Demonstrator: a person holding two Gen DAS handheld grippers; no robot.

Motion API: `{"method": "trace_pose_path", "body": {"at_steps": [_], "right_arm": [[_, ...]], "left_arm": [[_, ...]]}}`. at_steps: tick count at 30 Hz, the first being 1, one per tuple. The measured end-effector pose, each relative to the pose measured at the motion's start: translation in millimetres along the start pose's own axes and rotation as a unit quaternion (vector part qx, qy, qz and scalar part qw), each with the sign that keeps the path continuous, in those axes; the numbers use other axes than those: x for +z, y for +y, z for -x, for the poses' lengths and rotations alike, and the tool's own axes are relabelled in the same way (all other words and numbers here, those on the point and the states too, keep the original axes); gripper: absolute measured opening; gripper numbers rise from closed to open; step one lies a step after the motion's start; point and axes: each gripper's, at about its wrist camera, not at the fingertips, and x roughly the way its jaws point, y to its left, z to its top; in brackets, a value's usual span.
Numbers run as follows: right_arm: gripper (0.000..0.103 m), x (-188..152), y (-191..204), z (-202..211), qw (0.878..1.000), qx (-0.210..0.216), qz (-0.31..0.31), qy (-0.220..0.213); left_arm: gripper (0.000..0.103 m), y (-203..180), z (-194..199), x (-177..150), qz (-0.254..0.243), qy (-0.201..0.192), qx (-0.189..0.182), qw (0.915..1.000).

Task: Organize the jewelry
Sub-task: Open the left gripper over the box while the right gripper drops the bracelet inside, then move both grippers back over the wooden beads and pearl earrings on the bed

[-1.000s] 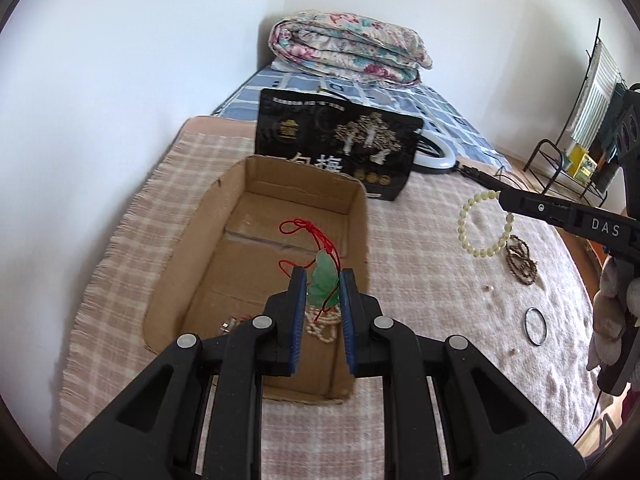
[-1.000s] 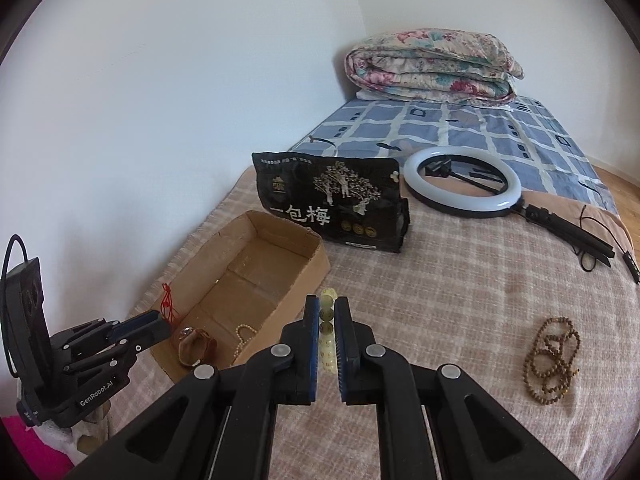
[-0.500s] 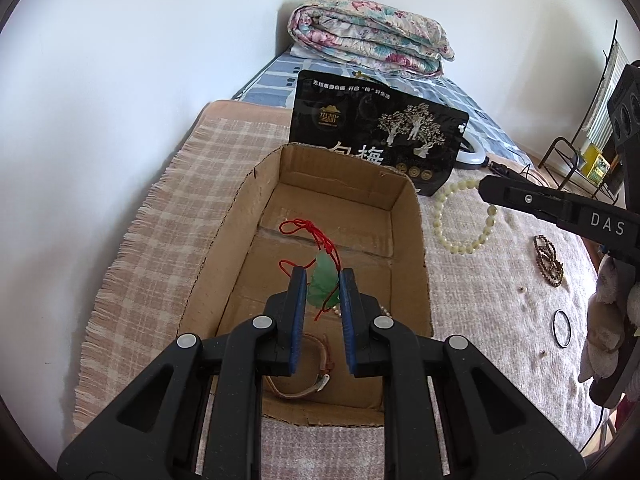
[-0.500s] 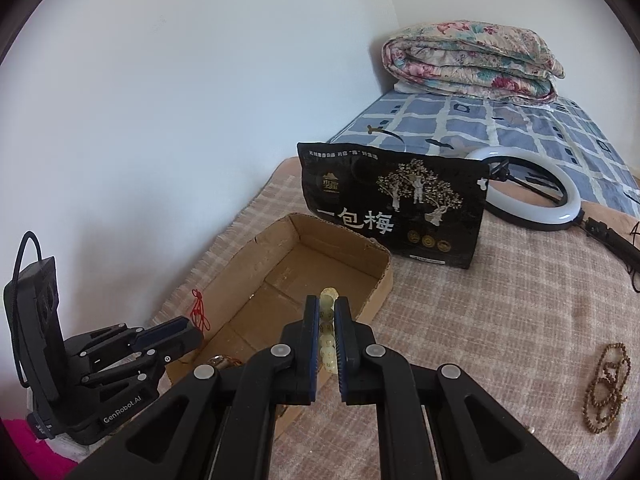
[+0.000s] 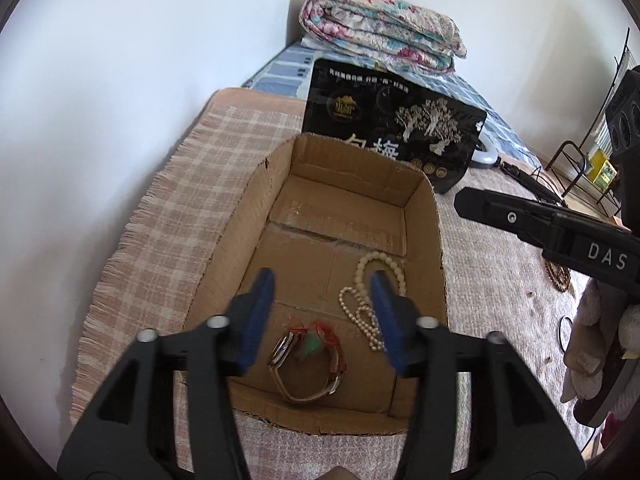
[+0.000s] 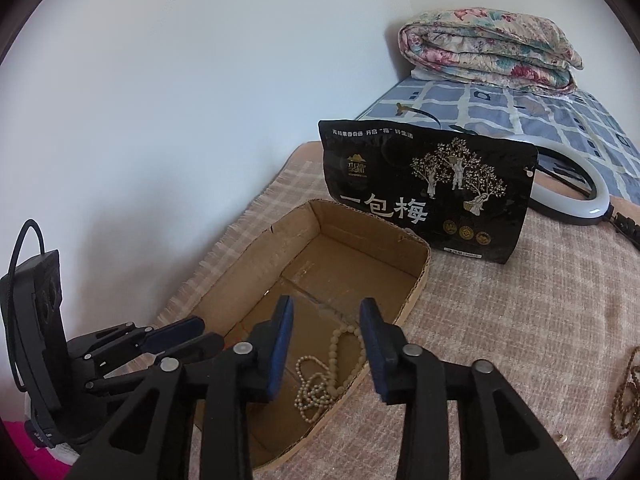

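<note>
Sorting status: your collecting tray is the cardboard box (image 5: 424, 216), so everything is placed relative to it.
Left gripper (image 5: 320, 312): over box, jaws apart, empty.
Right gripper (image 6: 326, 344): over box rim, spread, empty.
Watch (image 5: 308, 368): box near end, green pendant (image 5: 314, 342) on it.
Bead bracelet (image 5: 380, 268): inside box, touching pearl strand (image 5: 360, 316).
Brown beads (image 6: 628, 396): outside box, likely your next pick.

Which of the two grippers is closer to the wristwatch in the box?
Left. The left gripper hangs right over the wristwatch; the right gripper hangs over the bead bracelet, farther away.
</note>
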Motion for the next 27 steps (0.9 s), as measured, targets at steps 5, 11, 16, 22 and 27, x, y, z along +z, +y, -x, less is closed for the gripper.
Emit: {"method": "trace_pose_path", "body": {"at_steps": [5, 11, 16, 22, 27], "right_arm": [[0.069, 0, 1, 8, 1.000, -0.026, 0.007, -0.010], [0.079, -1, 0, 20, 0.999, -0.041, 0.008, -0.016], [0.085, -4, -2, 32, 0.998, -0.057, 0.010, -0.021], [0.093, -10, -12, 52, 0.997, -0.077, 0.005, -0.029], [0.099, -17, -25, 74, 0.994, -0.101, 0.001, -0.037]], "left_arm": [[0.054, -4, 3, -1, -0.007, -0.002, 0.004, 1.0000], [0.054, -10, 7, -2, -0.015, -0.004, 0.006, 0.9999], [0.054, -19, 13, -3, -0.020, -0.006, 0.004, 0.9998], [0.054, -38, 21, -4, -0.038, -0.013, -0.005, 0.9992], [0.057, -57, 25, -7, -0.049, -0.017, -0.015, 0.9986]]}}
